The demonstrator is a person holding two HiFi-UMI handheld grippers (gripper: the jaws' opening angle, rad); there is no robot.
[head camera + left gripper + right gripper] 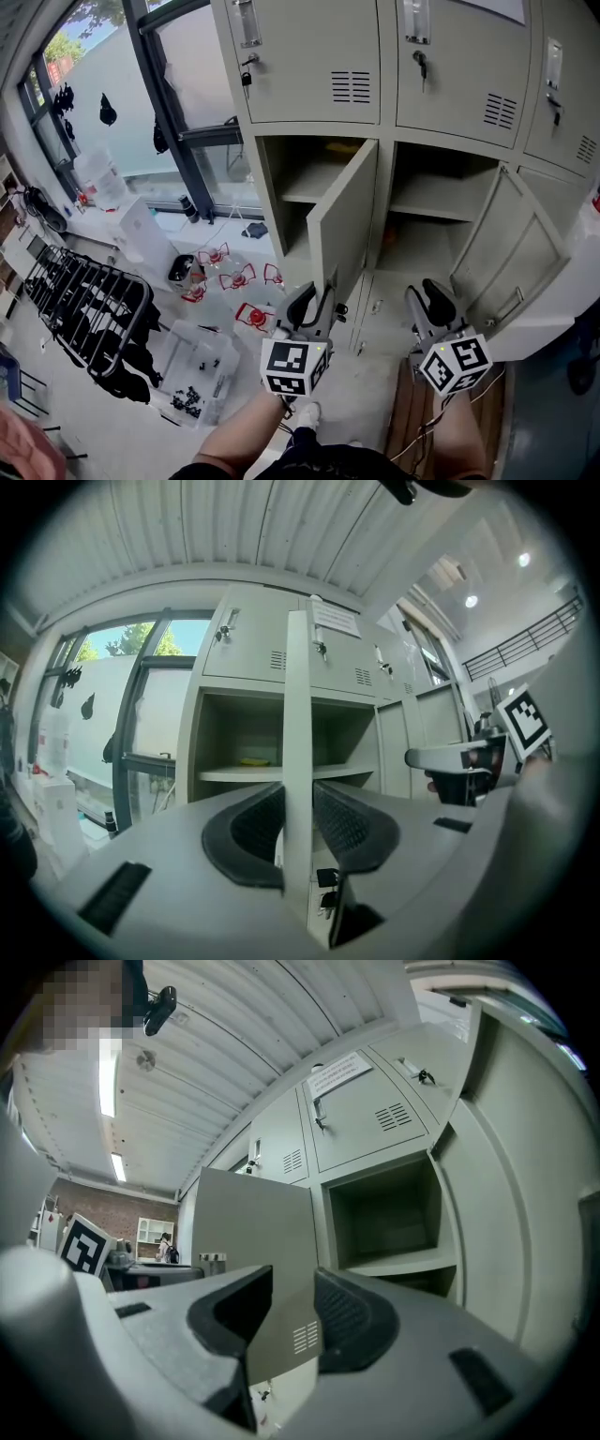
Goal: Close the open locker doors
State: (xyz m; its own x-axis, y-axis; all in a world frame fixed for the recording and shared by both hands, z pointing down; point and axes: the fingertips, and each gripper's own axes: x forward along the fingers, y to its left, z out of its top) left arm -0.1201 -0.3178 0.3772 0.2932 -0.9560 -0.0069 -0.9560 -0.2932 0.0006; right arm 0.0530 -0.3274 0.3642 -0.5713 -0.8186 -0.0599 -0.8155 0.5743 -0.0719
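Two beige locker doors stand open in the middle row. The left door [342, 225] swings out toward me, and my left gripper [316, 298] is at its free edge. In the left gripper view that door edge [298, 724] runs upright between the jaws of the left gripper [298, 822], with both pads against it. The right door [511, 246] hangs open further right. My right gripper [427, 298] is held in front of the right compartment [431, 202], apart from both doors. In the right gripper view the right gripper [292, 1312] is open with nothing between its jaws, and the left door [253, 1241] shows beyond them.
The upper lockers [319, 56] are closed. A black drying rack [89, 314], a clear plastic box [197, 361] and red-and-white clips [239, 278] lie on the floor to the left, below a large window [112, 94]. A wooden board [417, 412] lies by my feet.
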